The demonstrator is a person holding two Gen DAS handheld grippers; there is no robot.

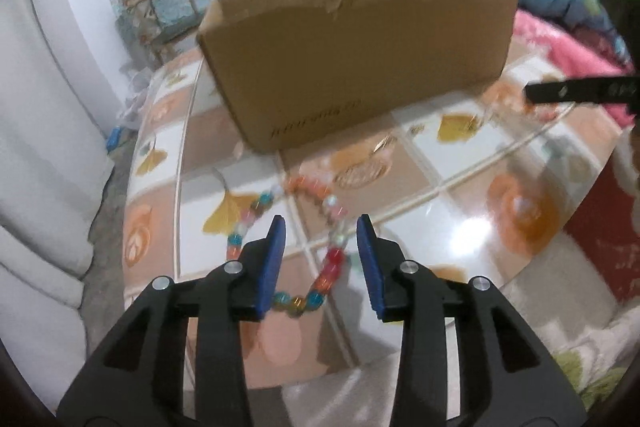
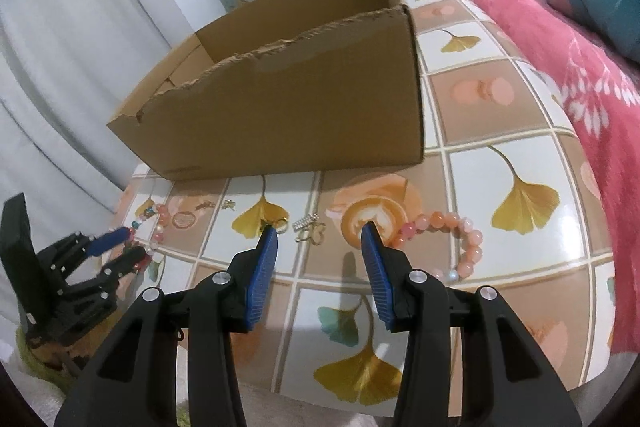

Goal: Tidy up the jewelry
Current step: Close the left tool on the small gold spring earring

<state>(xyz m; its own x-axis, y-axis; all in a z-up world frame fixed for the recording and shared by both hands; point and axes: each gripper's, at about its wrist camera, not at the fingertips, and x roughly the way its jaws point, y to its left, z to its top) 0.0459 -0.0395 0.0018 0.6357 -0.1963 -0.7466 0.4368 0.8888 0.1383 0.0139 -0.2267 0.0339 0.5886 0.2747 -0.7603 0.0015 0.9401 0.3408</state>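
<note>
While both grippers' ribbed fingers (image 1: 276,259) gape empty, round glossy beads (image 1: 328,267) lie below.

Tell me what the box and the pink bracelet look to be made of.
Box: brown corrugated cardboard, matte, judging by its ragged torn top edge and creased walls. Pink bracelet: round glossy beads in peach and pink, likely glass, stone or plastic; small highlights show a polish, but the look cannot settle which.

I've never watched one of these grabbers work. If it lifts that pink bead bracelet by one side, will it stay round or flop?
The pink bead bracelet is a loop of separate round beads, so it would probably sag. The beads look glossy and may slip between the right gripper pads.
</note>
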